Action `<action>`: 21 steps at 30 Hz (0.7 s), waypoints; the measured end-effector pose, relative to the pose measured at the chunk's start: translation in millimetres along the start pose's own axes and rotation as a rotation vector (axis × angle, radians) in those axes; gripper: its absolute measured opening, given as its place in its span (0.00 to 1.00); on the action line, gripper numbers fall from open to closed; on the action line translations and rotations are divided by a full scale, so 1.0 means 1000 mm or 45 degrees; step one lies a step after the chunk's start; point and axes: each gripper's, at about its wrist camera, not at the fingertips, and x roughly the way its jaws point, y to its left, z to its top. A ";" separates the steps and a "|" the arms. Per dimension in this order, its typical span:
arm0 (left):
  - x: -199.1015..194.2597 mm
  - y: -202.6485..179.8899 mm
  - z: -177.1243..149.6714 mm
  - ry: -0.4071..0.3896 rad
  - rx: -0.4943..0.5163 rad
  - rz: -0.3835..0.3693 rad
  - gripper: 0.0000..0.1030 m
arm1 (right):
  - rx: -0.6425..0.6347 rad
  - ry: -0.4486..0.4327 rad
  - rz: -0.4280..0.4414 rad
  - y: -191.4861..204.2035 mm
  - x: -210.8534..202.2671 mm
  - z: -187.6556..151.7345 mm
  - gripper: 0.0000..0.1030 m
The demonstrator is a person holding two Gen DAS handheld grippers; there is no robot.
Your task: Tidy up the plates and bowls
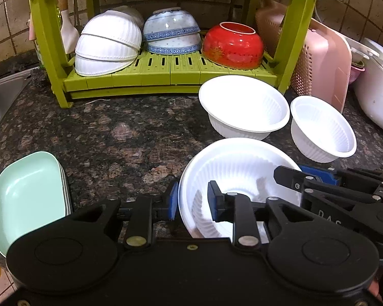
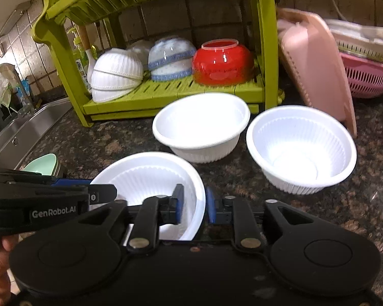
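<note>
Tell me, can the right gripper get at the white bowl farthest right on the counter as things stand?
Probably yes, once freed: the right gripper straddles the near bowl's rim, while the rightmost bowl sits upright with open counter before it.

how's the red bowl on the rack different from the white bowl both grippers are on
The red bowl sits upside down on the green rack; the nearest white bowl stands mouth up on the counter. The red bowl is glossy and smooth; the white one is matte with ribbed walls. Nothing touches the red bowl, while the left gripper and right gripper each straddle the white bowl's rim. Both are round and deep.
</note>
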 end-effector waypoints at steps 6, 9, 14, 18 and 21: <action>-0.007 0.002 0.001 -0.069 -0.005 0.020 0.56 | -0.058 -0.037 -0.028 0.004 -0.002 -0.001 0.41; -0.011 0.003 0.002 -0.099 -0.001 0.035 0.60 | -0.016 -0.013 -0.029 0.000 0.000 0.002 0.41; -0.017 0.007 0.005 -0.134 -0.017 0.050 0.61 | 0.055 -0.072 -0.038 -0.011 -0.011 0.009 0.43; -0.019 0.013 0.009 -0.157 -0.062 0.057 0.61 | 0.113 -0.167 -0.067 -0.023 -0.025 0.019 0.47; -0.019 0.019 0.012 -0.166 -0.102 0.055 0.61 | 0.159 -0.246 -0.119 -0.035 -0.032 0.027 0.48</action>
